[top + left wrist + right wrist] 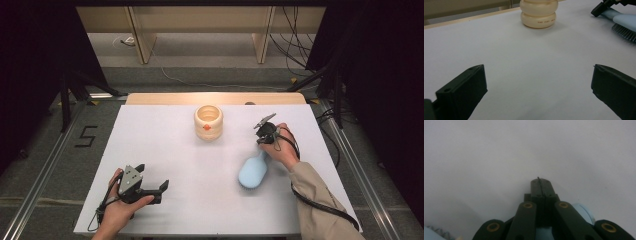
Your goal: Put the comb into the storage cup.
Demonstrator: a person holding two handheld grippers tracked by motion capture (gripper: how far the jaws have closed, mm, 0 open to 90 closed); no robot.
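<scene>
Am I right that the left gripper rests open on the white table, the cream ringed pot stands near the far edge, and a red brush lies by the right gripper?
Not quite: the brush is light blue, not red, as the high view shows. The left gripper, cream ringed pot, white table and right gripper are as you say.

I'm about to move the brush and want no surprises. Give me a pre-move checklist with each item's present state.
1. Right gripper jaws shut: ok, the tips meet.
2. Brush handle clamped by the right gripper: cannot tell. Blue shows under the jaws, not between the tips.
3. Brush flat on the table, bristles down: ok.
4. Left gripper open and empty: ok.
5. Cup upright and apart from the brush: ok.
6. Table between brush and cup free of clutter: ok.
</scene>
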